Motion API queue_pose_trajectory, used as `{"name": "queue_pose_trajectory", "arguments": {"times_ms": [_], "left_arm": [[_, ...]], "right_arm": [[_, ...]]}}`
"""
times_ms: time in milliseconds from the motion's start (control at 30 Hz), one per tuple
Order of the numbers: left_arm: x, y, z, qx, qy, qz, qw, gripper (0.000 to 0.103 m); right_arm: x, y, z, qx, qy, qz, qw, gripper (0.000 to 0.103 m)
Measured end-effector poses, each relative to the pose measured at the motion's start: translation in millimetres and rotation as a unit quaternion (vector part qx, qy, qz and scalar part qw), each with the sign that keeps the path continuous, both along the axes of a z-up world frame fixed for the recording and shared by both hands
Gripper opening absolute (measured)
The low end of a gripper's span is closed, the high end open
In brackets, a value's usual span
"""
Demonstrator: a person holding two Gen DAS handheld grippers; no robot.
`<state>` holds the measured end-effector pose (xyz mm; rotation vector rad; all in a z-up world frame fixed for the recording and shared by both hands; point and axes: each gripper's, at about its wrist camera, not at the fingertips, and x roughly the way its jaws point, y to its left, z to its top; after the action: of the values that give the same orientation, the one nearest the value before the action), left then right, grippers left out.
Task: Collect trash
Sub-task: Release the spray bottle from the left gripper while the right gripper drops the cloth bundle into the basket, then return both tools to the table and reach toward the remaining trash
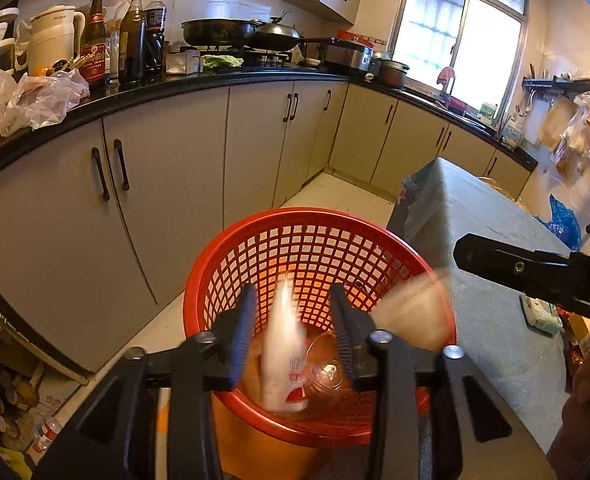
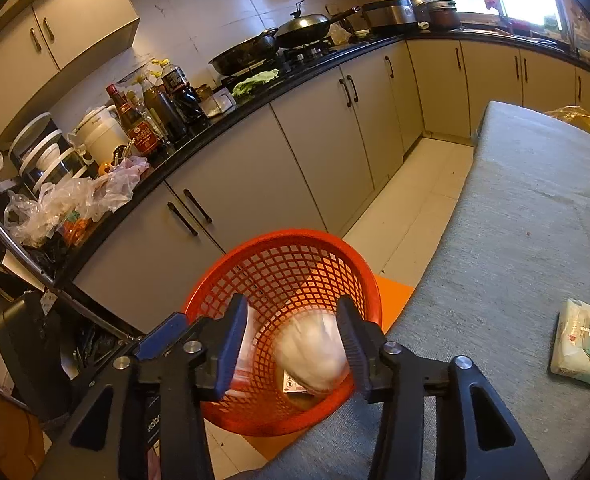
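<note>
Over the red basket, my left gripper stands apart from a light, slippery white bottle; my right gripper has parted around soft crumpled paper, best pinched mid-body.

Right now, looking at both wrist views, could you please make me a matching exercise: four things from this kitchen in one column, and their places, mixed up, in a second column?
Things
1. white bottle
2. tissue pack
3. lidded wok
4. red mesh basket

Places
a. on the stove
b. standing beside the grey table
c. between the fingers of the left gripper, over the basket
d. lying on the grey table

Pairs: 1-c, 2-d, 3-a, 4-b
</note>
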<state>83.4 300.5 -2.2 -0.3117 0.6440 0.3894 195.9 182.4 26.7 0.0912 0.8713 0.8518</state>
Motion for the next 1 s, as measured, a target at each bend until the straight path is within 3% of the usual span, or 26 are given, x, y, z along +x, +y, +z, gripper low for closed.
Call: {"name": "queue_pose_trajectory", "arguments": {"times_ms": [500,1000], "left_arm": [[-11.7,-37.6,15.3,0.021,-0.021,-0.023,0.9993,0.06],[9.9,-119.9,16.4,0.031,-0.004,-0.094,0.9951,0.062]], "right_arm": [[-22.4,-57.8,21.5,0.026,-0.021,-0.025,0.999,0.053],[-32.9,-163.1,21.2,0.057,-0.017,-0.094,0.994,0.056]]}}
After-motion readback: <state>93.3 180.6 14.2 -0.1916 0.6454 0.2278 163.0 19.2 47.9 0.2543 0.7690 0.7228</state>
